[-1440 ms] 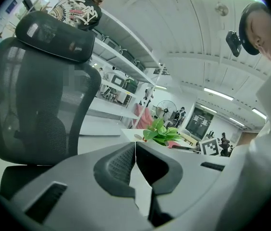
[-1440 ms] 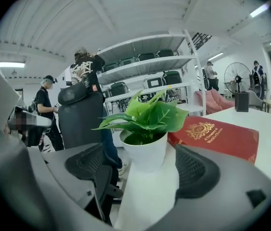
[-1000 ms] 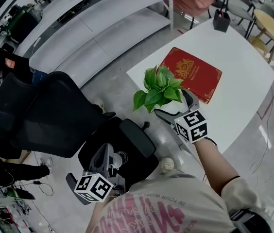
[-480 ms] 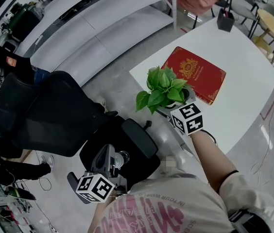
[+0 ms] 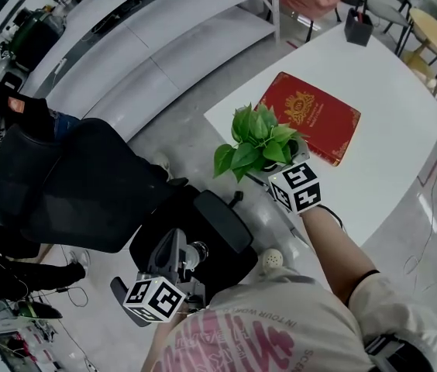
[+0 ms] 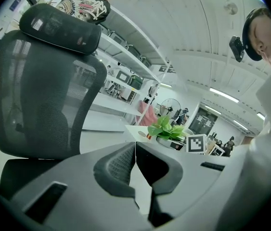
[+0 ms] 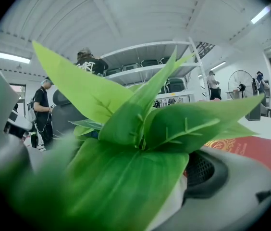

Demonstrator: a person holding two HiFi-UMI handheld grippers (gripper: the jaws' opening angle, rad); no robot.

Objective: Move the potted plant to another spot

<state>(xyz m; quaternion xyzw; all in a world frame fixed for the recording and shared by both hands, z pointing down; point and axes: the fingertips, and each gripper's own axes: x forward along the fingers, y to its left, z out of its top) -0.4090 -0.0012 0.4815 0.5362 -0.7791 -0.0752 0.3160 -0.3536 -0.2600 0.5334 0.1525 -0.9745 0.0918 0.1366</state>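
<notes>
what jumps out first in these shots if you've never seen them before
The bright green potted plant grabs the eye first, gripped by the right gripper at the near corner of the white table. Just behind it a red book with a gold emblem lies on the table, and a black office chair fills the left of the head view.

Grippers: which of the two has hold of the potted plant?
The right gripper, closed on the potted plant at the white table's edge. The left gripper is shut on nothing, down by the black office chair.
</notes>
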